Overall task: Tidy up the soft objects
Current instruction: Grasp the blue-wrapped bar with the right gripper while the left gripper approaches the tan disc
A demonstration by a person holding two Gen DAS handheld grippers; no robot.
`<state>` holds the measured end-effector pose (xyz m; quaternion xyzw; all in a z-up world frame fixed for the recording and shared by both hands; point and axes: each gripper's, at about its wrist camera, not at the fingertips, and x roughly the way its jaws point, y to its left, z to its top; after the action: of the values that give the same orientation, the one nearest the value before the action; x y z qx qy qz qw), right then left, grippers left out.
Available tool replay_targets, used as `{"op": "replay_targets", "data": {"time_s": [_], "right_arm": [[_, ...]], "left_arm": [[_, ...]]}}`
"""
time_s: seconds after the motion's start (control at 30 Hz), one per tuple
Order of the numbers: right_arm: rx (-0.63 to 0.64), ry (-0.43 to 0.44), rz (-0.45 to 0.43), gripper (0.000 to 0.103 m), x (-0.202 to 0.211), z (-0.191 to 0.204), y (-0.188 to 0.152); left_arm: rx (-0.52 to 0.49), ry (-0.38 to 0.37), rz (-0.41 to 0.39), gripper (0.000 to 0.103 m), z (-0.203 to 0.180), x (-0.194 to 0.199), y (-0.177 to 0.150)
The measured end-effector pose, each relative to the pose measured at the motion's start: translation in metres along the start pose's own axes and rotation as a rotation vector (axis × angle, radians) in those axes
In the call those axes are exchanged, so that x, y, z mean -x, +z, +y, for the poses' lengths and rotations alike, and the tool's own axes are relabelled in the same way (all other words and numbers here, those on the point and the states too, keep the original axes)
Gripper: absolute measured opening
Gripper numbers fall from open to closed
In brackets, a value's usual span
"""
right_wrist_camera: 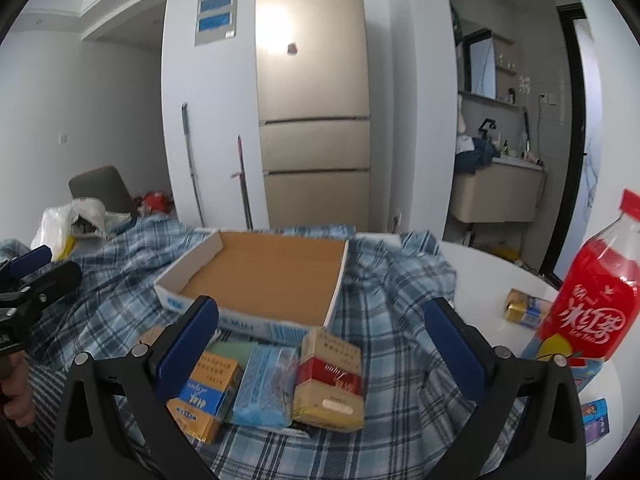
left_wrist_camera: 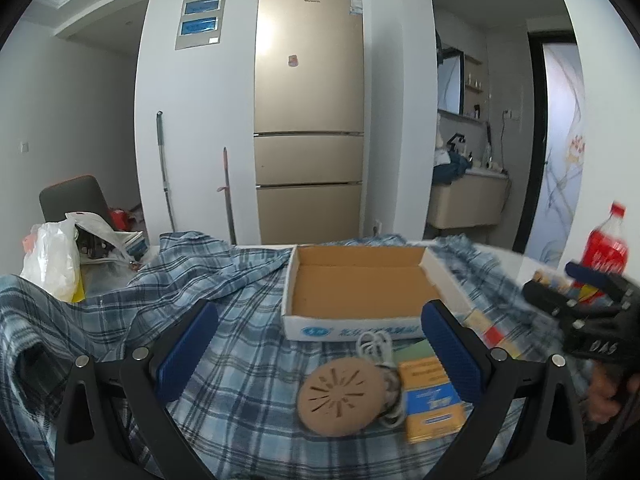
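A blue plaid cloth [left_wrist_camera: 120, 308] lies rumpled across the desk [right_wrist_camera: 492, 276], spread under nearly everything on it. An open cardboard box [left_wrist_camera: 360, 280] rests on the cloth, its inside bare. In front of the box sit a round tan disc [left_wrist_camera: 340, 400] with a coiled white cable [left_wrist_camera: 376, 346], a yellow-and-blue packet [right_wrist_camera: 204, 392], a pale blue pack [right_wrist_camera: 266, 388] and a red-banded carton [right_wrist_camera: 330, 380], clustered close together. The left gripper [left_wrist_camera: 316, 348] and the right gripper [right_wrist_camera: 320, 344] hover above these items, fingers spread wide, grasping nothing. A red drink bottle [right_wrist_camera: 592, 292] stands at the right, a small gold can [right_wrist_camera: 526, 310] near it. A gold fridge [left_wrist_camera: 308, 112] fills the wall behind.
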<state>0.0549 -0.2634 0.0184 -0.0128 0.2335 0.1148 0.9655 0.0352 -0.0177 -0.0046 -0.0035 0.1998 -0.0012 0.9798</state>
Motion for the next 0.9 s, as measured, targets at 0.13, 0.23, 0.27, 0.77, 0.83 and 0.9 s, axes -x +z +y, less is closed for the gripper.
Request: {"op": "replay_targets", "data": {"time_s": [0.13, 0.23, 0.27, 0.77, 0.83, 0.9], "right_arm": [[0.022, 0.008, 0.035, 0.102, -0.009, 0.005, -0.006], [0.035, 0.01, 0.053, 0.102, -0.013, 0.009, -0.008], [0.04, 0.008, 0.055, 0.102, -0.013, 0.01, -0.009], [0.174, 0.071, 0.159, 0.079, -0.034, 0.039, -0.022], [0.175, 0.083, 0.193, 0.075, -0.04, 0.04, -0.024], [0.171, 0.096, 0.225, 0.071, -0.045, 0.04, -0.026]], "left_arm": [[-0.003, -0.01, 0.028, 0.103, 0.002, -0.01, -0.01], [-0.054, -0.007, 0.041, 0.103, -0.009, -0.013, -0.015], [-0.07, -0.001, 0.037, 0.103, -0.012, -0.012, -0.015], [-0.08, 0.004, 0.026, 0.103, -0.013, -0.01, -0.013], [-0.077, 0.025, 0.028, 0.103, -0.012, -0.011, -0.013], [-0.088, 0.056, 0.028, 0.103, -0.014, -0.012, -0.014]]}}
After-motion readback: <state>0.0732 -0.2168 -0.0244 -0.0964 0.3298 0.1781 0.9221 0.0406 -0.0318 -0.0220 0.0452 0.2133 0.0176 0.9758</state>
